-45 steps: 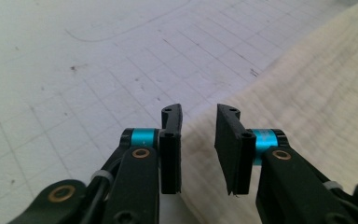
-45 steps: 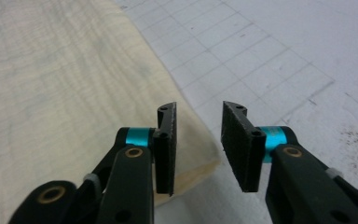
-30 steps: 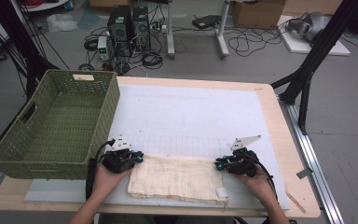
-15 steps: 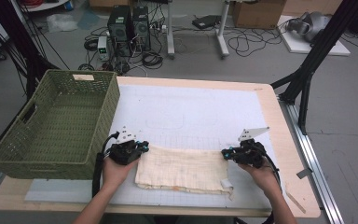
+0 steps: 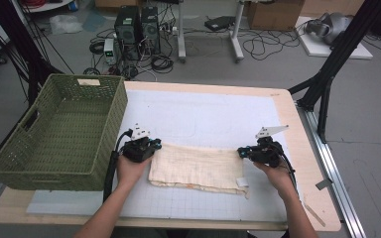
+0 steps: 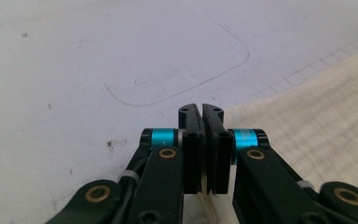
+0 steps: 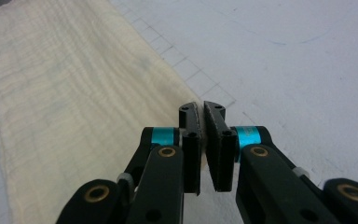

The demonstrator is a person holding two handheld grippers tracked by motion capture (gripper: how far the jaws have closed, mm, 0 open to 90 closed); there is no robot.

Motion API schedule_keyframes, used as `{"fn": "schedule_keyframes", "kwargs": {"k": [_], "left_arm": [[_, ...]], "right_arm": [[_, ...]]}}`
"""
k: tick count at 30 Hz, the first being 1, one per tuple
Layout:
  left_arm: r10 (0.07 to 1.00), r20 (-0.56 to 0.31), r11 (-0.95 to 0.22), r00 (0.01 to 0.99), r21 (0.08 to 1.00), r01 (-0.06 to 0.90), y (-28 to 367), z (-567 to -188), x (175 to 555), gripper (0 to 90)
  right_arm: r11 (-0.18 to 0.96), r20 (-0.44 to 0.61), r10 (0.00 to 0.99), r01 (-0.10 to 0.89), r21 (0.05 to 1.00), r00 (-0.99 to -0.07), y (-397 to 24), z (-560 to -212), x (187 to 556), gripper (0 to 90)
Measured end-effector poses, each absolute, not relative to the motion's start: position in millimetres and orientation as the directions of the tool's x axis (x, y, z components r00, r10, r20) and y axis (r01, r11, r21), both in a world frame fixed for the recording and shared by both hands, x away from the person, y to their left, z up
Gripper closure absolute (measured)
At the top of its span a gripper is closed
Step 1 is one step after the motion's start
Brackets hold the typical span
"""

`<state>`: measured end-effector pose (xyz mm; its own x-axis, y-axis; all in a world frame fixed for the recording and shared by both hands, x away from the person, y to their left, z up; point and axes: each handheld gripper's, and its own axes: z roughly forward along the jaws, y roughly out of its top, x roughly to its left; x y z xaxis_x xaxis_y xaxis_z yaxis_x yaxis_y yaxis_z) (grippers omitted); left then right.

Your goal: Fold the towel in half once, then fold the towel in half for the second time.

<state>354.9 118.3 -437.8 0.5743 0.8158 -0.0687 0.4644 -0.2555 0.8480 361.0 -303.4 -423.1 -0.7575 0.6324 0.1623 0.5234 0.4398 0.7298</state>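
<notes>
Two grippers are pinching the cloth (image 5: 196,167) at its far corners: the left gripper (image 5: 149,146) is clamping the far left corner, the right gripper (image 5: 245,151) the far right one. Between them the cloth is lying folded on the table (image 5: 203,114), its long axis running left to right, its body stretching back toward the person. Each hand is equally near its own corner. Off to the left a basket (image 5: 59,131) is sitting.

Green woven basket (image 5: 59,131) on table's (image 5: 297,148) left edge; computer towers (image 5: 138,25), cables on floor.
</notes>
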Motion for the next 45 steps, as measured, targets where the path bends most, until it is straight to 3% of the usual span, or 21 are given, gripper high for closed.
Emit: {"fn": "schedule_keyframes", "kwargs": {"k": [29,45], "left_arm": [[0.801,-0.096,-0.246,0.590,0.847,0.472,123,-443,360,86.1],[0.773,-0.065,-0.252,0.631,0.881,0.399,127,-431,345,86.2]], "right_arm": [[0.394,0.208,0.625,0.535,0.747,-0.752,-306,-426,364,85.6],[0.377,0.215,0.608,0.517,0.768,-0.764,-310,-417,352,85.6]]}}
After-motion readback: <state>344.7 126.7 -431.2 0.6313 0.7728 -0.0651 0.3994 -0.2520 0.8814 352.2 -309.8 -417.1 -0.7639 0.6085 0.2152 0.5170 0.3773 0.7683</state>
